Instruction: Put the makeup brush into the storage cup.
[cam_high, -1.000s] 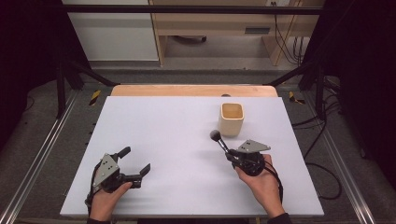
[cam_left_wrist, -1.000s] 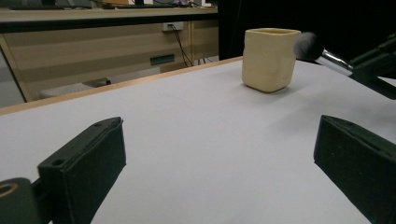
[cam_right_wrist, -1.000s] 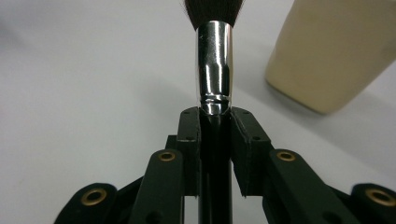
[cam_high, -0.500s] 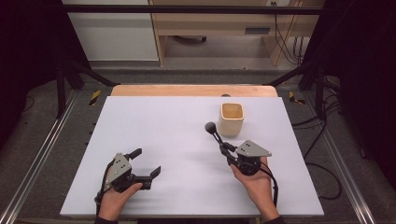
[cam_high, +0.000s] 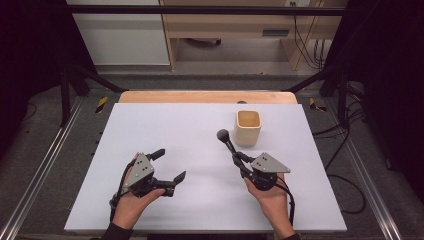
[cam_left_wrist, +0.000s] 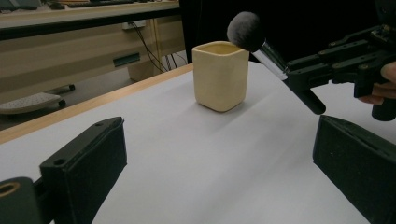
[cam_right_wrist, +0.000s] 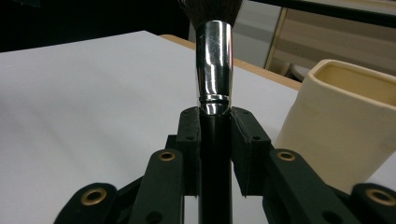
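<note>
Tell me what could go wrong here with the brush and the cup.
The right tongs grip the brush low on its handle, so it may pivot or slip. Its bristle head hangs close beside the cream cup; a careless swing could knock the cup, which stands free on the table.

1. The pale matte counter (cam_high: 200, 150) is evenly lit from above in the high view; the left and right edges of the frame sink into darkness.
2. Shadows are soft and faint.
3. The right gripper view shows glare on the shiny chrome brush ferrule (cam_right_wrist: 214, 60); the near black tongs (cam_right_wrist: 215, 135) look slightly soft.
</note>
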